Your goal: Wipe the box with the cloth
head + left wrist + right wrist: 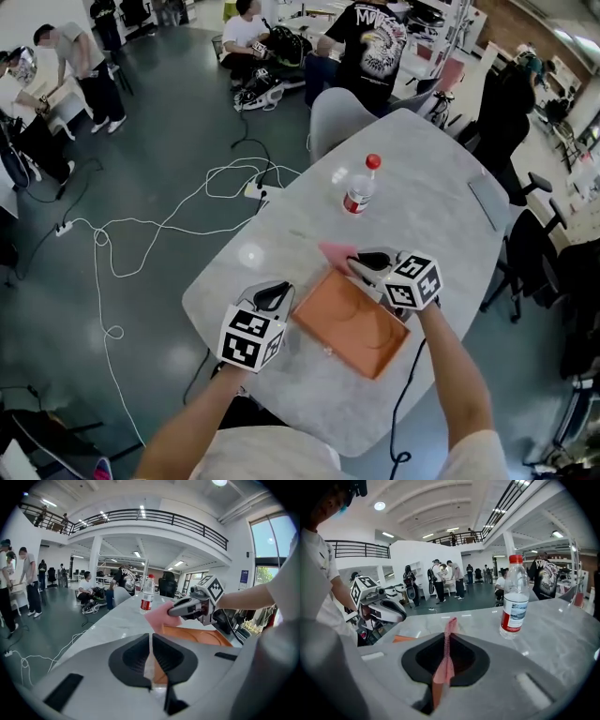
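The cloth (450, 627) is soft; we are pinching its edge with the right fingers (468, 658), the left fingers (131, 658) gripping the stiff box (352, 323).

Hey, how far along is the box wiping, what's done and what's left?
Done: the right tool is shut on the pink cloth, and the left tool clamps an edge of the orange box. In hand: the cloth sits at the box's far corner. Left: apparently the wiping across the inside, though I can't tell how much is wiped.
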